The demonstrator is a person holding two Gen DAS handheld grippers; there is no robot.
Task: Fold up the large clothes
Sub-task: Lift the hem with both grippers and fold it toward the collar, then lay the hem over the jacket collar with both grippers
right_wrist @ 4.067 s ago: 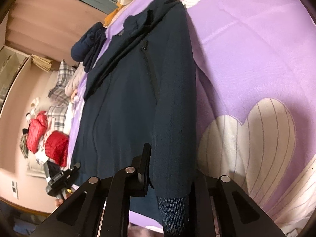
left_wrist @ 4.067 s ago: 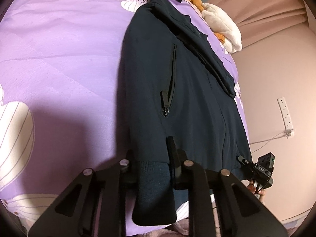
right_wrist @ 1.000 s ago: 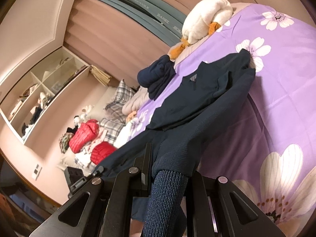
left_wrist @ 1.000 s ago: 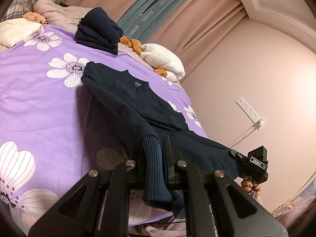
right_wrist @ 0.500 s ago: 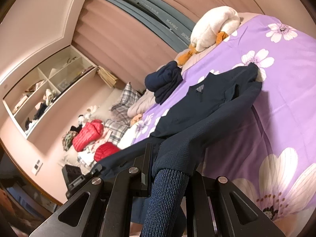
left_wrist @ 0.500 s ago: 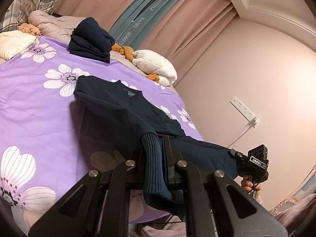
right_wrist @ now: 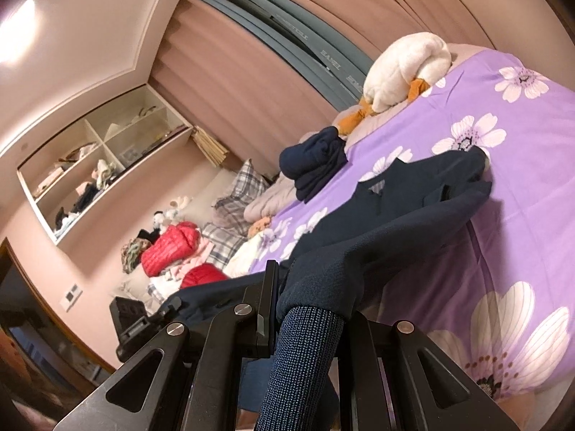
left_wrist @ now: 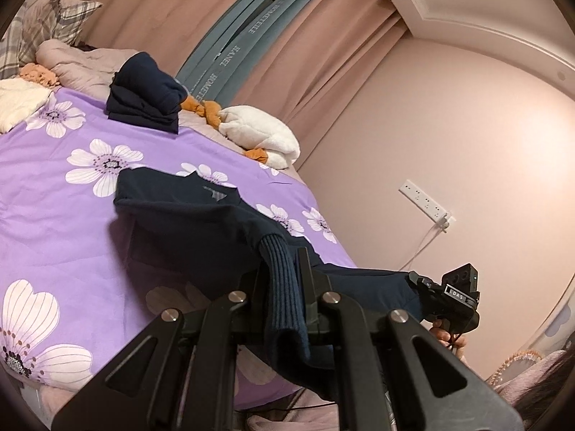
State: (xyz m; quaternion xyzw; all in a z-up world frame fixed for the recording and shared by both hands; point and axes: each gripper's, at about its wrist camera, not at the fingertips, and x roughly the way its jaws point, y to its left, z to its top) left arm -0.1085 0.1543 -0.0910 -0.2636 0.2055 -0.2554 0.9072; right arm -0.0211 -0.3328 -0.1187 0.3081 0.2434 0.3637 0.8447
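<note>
A navy zip jacket [left_wrist: 187,215] lies with its collar end on the purple flowered bedspread [left_wrist: 54,194], while its lower half is lifted off the bed and stretched between my two grippers. My left gripper [left_wrist: 284,269] is shut on a ribbed cuff [left_wrist: 284,298] together with the jacket's lower edge. My right gripper [right_wrist: 309,309] is shut on the other ribbed cuff [right_wrist: 302,352] and the same edge. Each gripper shows in the other's view: the right gripper [left_wrist: 445,298] with a hand under it, and the left gripper [right_wrist: 143,319]. The jacket [right_wrist: 413,208] sags between them.
A folded navy pile [left_wrist: 143,97] and a white plush duck [left_wrist: 262,133] sit at the far end of the bed. Plaid pillows [right_wrist: 244,186] and red puffy jackets [right_wrist: 169,248] lie beyond the bed's left side. A power strip [left_wrist: 427,204] hangs on the pink wall.
Both grippers have risen with the jacket's lower edge still held. More of the jacket hangs clear of the bedspread, and only its collar end rests flat.
</note>
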